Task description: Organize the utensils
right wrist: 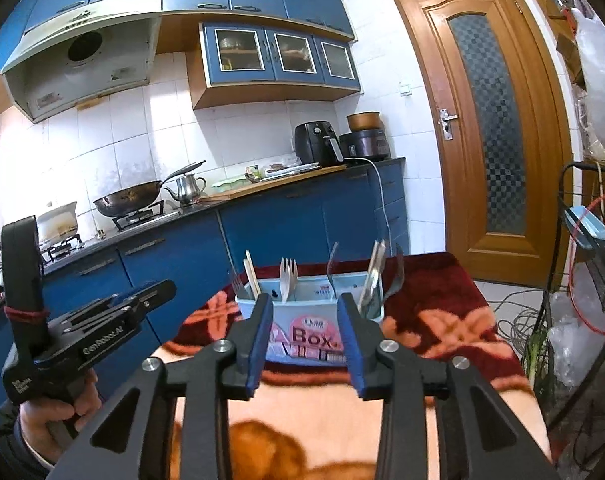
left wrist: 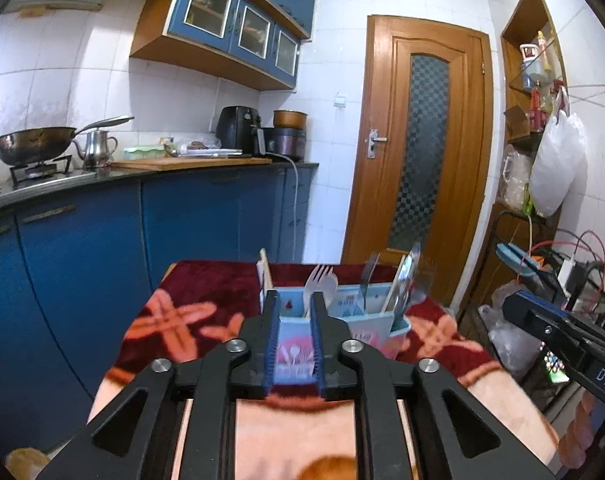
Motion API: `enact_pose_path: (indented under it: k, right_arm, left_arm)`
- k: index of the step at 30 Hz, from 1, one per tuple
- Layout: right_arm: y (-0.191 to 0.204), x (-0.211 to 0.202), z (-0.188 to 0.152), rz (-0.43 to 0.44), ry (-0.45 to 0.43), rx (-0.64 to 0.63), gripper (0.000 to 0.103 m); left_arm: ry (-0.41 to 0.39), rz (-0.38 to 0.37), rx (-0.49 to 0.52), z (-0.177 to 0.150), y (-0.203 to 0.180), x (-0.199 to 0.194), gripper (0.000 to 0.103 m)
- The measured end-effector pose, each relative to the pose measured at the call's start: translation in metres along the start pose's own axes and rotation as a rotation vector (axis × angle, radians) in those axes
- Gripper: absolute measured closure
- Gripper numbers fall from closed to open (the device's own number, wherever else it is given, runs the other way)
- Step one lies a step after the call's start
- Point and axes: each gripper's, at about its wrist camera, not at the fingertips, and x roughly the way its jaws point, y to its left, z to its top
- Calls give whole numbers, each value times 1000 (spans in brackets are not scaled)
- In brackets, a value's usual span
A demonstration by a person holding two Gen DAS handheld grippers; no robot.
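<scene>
A light blue utensil box (right wrist: 310, 320) with pink labels stands on the table covered by a red and peach blanket (right wrist: 442, 320). It holds chopsticks (right wrist: 251, 274), a pale fork (right wrist: 287, 278) and metal forks and spoons (right wrist: 372, 276), all upright. My right gripper (right wrist: 307, 328) is open and empty, just in front of the box. In the left wrist view the box (left wrist: 366, 326) stands right ahead; my left gripper (left wrist: 295, 320) is open with a narrow gap and empty, close to the box's left end. The left gripper also shows in the right wrist view (right wrist: 142, 300).
Blue kitchen cabinets (left wrist: 82, 260) and a counter with a wok (left wrist: 34, 146), kettle (left wrist: 96, 150) and air fryer (left wrist: 238, 130) run along the left. A wooden door (left wrist: 422, 140) is behind the table. A wire rack with cables and bags (right wrist: 582, 300) stands right of the table.
</scene>
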Motion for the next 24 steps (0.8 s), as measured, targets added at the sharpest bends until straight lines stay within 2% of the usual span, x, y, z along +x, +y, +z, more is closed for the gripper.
enact_pose_path:
  k: [6, 9, 11, 14, 19, 24]
  right_arm:
    - [-2, -8, -28, -15, -4, 0, 47]
    - [-4, -10, -44, -26, -9, 3, 32]
    - [-6, -11, -56, -38, -12, 1, 28]
    - [-8, -9, -69, -52, -10, -4, 20]
    - [-6, -4, -89, -90, -28, -61, 9]
    - [-5, 2, -103, -128, -38, -102, 7]
  left_arm:
    - [6, 39, 25, -26, 2, -18, 46]
    - [0, 53, 43, -39, 1, -24, 38]
    - [4, 55, 40, -48, 1, -24, 32]
    - [1, 55, 33, -66, 3, -24, 31]
    - [-5, 98, 48, -93, 0, -18, 30]
    - [-9, 130, 58, -107, 0, -12, 30]
